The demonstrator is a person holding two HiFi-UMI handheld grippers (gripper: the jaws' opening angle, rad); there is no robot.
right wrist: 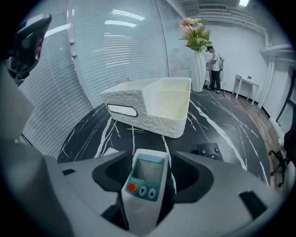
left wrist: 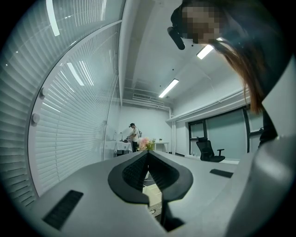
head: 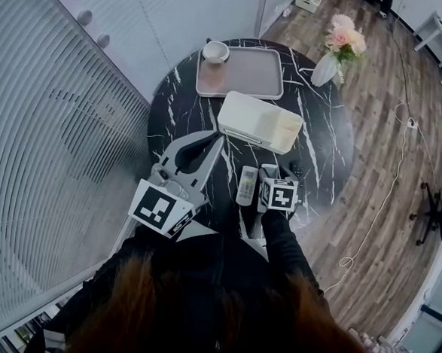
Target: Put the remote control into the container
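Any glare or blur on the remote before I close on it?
Right gripper view: remote control sharp between the open jaws, no strong glare; fisheye curves the container. Head view: dim, remote small but clear. Left gripper view: bright ceiling strips.

Remote control (right wrist: 143,185): a long white handset with a teal face panel bearing a pale screen, one round orange button and two grey buttons below it. It lay face up and flat on the black, white-veined tabletop (head: 188,109), its screen end toward the container, between the parted jaws of the right gripper (right wrist: 157,159), with a gap at either pad. Container (right wrist: 152,118): a white rectangular bin with textured walls and a slot handle in its short end. It stood upright and empty on the same tabletop, just beyond the handset (head: 247,186) and apart from it (head: 243,136).
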